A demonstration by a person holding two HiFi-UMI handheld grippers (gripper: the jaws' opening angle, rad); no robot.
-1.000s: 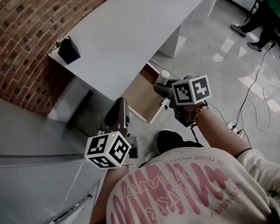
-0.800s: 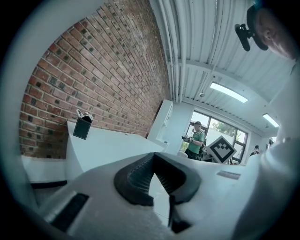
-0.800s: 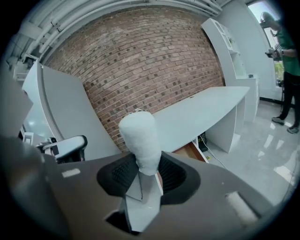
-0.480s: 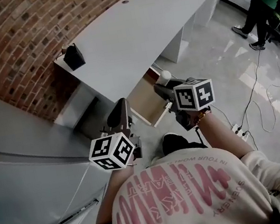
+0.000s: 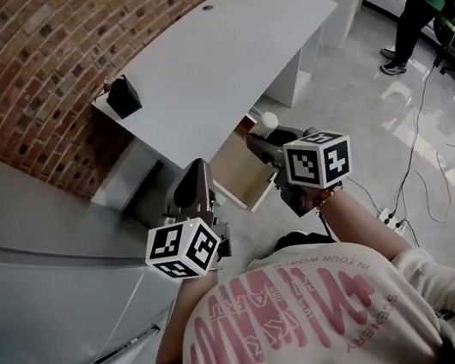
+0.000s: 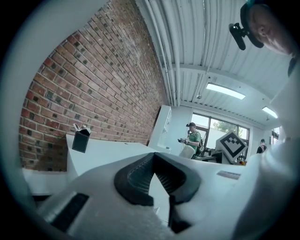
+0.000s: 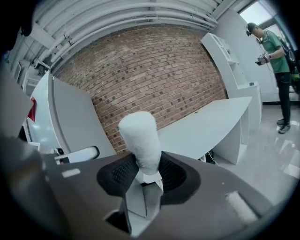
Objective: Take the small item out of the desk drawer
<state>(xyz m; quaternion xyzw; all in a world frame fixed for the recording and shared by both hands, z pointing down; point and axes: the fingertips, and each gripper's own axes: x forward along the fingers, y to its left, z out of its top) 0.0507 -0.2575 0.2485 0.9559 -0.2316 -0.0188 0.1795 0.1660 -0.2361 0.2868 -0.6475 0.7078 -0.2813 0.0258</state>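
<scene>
item [image 7: 139, 138], fuzzy white, in right tool [image 7: 143, 172]

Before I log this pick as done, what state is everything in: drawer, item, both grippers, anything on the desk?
Drawer: pulled open under the desk.
Small white item: out of the drawer, clamped in the right gripper.
Right gripper: shut on the small white item.
Left gripper: shut, nothing between its jaws.
Black box: standing upright at the desk's corner by the brick wall.
</scene>
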